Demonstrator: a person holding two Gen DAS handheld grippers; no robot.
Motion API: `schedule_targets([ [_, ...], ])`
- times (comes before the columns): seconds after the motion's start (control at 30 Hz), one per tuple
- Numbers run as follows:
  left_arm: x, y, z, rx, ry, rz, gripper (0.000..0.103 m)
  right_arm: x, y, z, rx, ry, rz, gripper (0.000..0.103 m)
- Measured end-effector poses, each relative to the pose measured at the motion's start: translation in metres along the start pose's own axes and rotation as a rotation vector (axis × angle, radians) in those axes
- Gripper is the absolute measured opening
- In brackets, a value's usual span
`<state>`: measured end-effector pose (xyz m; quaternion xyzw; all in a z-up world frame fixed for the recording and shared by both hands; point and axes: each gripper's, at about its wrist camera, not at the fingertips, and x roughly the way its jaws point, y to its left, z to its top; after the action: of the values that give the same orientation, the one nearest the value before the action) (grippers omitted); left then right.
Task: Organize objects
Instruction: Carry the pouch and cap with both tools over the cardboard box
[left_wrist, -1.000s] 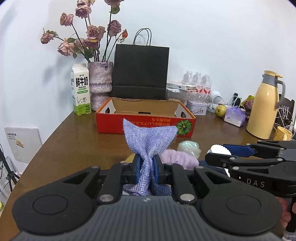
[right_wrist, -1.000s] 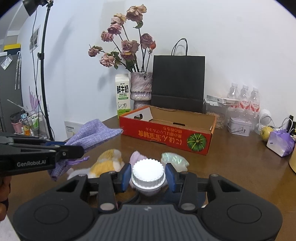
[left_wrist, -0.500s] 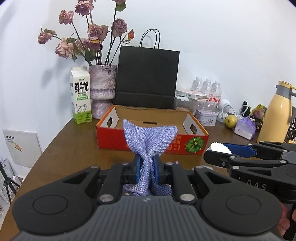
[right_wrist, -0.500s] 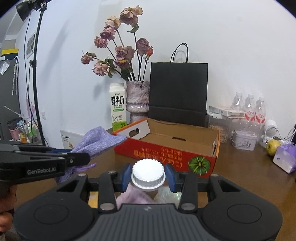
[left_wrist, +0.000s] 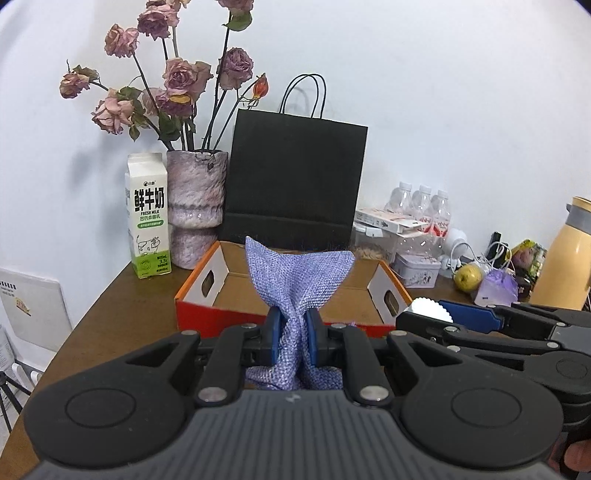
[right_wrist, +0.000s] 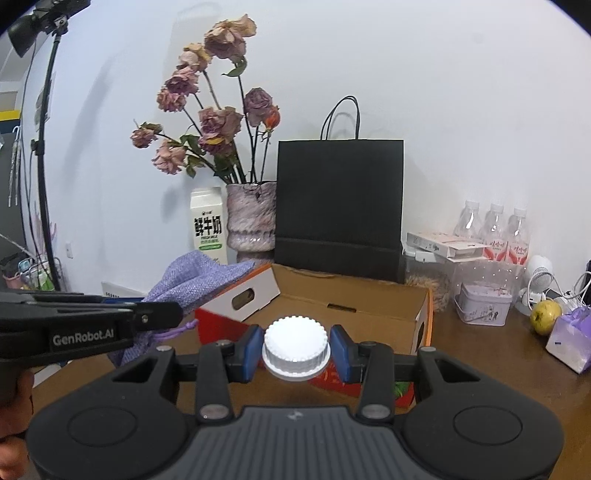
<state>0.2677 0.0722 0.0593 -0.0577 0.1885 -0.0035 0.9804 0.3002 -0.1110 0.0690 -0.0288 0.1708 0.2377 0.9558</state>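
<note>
Left wrist view first: my left gripper (left_wrist: 291, 338) is clamped tight on a purple woven pouch (left_wrist: 295, 288), the fabric bunched between the blue pads and fanning out above them. It hangs just in front of the near wall of the open red cardboard box (left_wrist: 218, 315), which sits toward the back of the desk (left_wrist: 110, 317) in front of a black paper bag (left_wrist: 295, 177). From here the box looks empty, though the pouch hides the middle of it. Milk carton (left_wrist: 147, 218) and a vase of dried roses (left_wrist: 194, 206) stand at the back left corner.

Right wrist view: my right gripper (right_wrist: 295, 352) is closed around a white ribbed cap (right_wrist: 295, 347), looks like the lid of a jar or bottle whose body I can't see. It's hovering over the box's near edge. The left gripper with the pouch shows at the left, beside the box's left end.

Progress-wise, I'd say we're at the delivery stage: both items picked up and carried to the box, nothing dropped in yet. Left to do, I reckon: get over the opening, lower, let go. Whether more stuff is waiting on the desk below, can't tell from here.
</note>
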Motion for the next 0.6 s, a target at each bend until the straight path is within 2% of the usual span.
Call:
schedule_targets([
  [0.6, 0.062, 0.014, 0.038, 0.019, 0.035, 0.007, 0.015, 0.07, -0.017, 0.033, -0.009, 0.008, -0.024, 0.039],
])
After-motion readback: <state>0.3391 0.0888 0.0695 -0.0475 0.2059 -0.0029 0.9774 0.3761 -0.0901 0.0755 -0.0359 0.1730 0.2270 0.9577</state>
